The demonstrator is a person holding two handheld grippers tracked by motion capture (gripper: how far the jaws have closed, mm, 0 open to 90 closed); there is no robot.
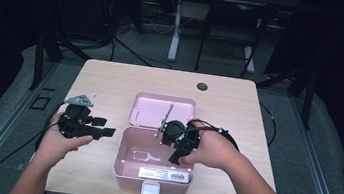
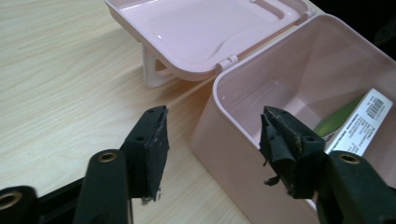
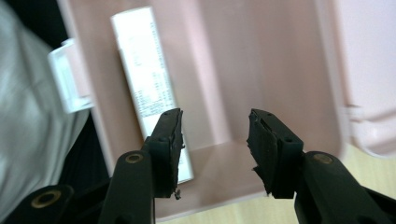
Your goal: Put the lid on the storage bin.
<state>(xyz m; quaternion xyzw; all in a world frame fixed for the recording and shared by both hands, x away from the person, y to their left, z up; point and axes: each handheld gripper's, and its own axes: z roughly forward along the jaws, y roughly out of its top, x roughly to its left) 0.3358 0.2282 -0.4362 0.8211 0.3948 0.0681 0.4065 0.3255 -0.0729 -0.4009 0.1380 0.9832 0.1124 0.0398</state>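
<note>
While the left gripper (image 1: 105, 127) waits on the table (image 1: 112, 79) just beside the left wall of the pink box (image 1: 122, 168), its jaws stand apart with nothing between them; in the left gripper view the near corner of the box sits right in front of the gap. It is good to keep this hand quiet, or to rest it against the wall so the box cannot slide.

Moving to the middle, the box is open, its lid (image 1: 148, 109) lying flat behind it. Inside, against the front wall, lies a flat white packet (image 3: 144, 79) with small print; I think a green edge shows beside it in the left gripper view, but this part is not clear. A white latch (image 1: 150, 189) hangs on the front.

On the right, the right gripper (image 1: 177, 155) hovers over the box with the jaws parted and empty, and the packet is below its left finger (image 3: 168, 140). The hand should clear the rim straight upward, because the right wall and the hinge are close. A thin metal rod (image 1: 165, 119) leans over the lid just beside this gripper, and the trailing cable can catch it.
</note>
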